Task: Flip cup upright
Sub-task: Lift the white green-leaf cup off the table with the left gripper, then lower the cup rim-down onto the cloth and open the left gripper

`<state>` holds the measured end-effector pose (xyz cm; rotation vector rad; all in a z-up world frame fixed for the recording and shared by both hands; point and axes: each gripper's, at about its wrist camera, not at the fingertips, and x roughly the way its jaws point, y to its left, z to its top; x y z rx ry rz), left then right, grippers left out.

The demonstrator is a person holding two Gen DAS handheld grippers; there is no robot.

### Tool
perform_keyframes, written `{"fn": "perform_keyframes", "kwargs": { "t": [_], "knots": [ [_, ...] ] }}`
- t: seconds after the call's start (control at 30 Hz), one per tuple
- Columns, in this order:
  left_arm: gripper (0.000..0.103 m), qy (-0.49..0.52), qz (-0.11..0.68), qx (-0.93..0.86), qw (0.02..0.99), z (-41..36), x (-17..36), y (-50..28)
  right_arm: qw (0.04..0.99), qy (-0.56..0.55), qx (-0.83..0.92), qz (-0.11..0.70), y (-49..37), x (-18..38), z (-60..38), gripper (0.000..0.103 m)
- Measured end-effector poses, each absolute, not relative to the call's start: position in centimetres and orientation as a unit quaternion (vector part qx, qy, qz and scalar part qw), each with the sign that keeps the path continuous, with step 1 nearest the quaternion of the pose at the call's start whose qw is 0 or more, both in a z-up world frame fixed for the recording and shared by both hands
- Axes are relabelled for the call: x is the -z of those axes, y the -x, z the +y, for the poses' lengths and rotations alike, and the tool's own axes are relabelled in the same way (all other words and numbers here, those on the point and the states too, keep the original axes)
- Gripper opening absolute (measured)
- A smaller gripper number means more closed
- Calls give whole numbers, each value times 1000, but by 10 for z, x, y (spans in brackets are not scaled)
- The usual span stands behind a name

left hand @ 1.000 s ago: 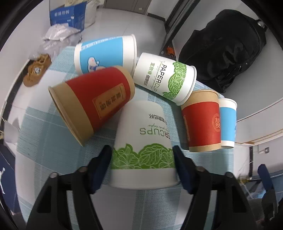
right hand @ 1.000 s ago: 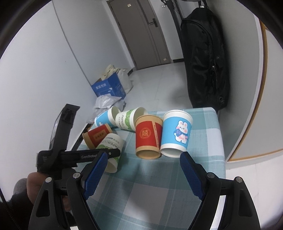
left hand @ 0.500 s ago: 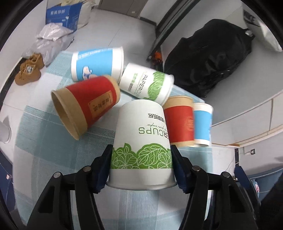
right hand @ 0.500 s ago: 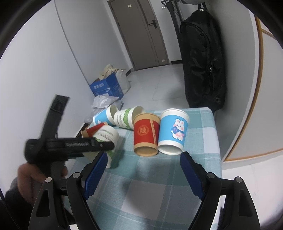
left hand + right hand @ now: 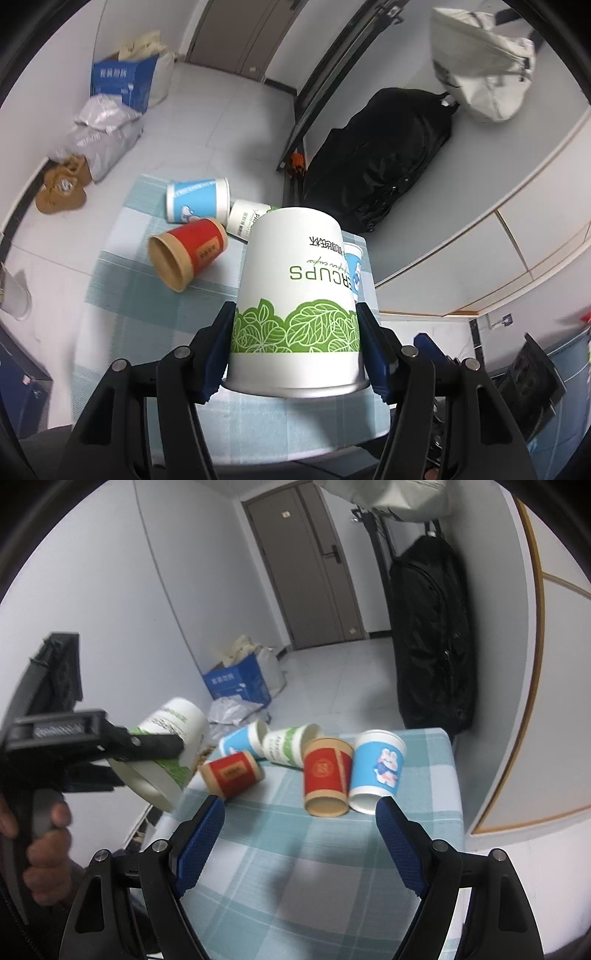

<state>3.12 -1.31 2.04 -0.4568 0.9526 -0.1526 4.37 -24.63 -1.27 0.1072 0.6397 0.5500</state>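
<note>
My left gripper (image 5: 295, 339) is shut on a white paper cup with green leaf print (image 5: 295, 291), gripped near its rim and held in the air above the table, base pointing away from me. In the right wrist view the same cup (image 5: 166, 746) hangs tilted at the table's left edge, mouth down toward me, in the left gripper (image 5: 147, 744). My right gripper (image 5: 295, 834) is open and empty above the checked tablecloth (image 5: 295, 867).
Several cups lie on their sides: a red one (image 5: 188, 254), a blue one (image 5: 197, 199), a white green one (image 5: 291, 744), another red one (image 5: 327, 779), a blue rabbit one (image 5: 376, 771). A black backpack (image 5: 428, 635) hangs beyond the table.
My left gripper has closed on the white green cup and lifted it up off the table, away from the other cups. My right gripper has stayed open, almost still.
</note>
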Motion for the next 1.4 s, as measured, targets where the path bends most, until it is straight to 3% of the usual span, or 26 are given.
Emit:
{"fn": "perform_keyframes", "kwargs": {
  "t": [0.43,1.03,1.4],
  "knots": [
    [58,238,444,68,861,9,7,7,896,0,-295,332,-17,29,-222,84],
    [58,224,514,54,826,13,86,-8,883,32,-279,375,-26,60,-212,84],
    [60,230,543,46,806,12,102,-13,876,14,-277,394,-41,70,-211,84]
  ]
}}
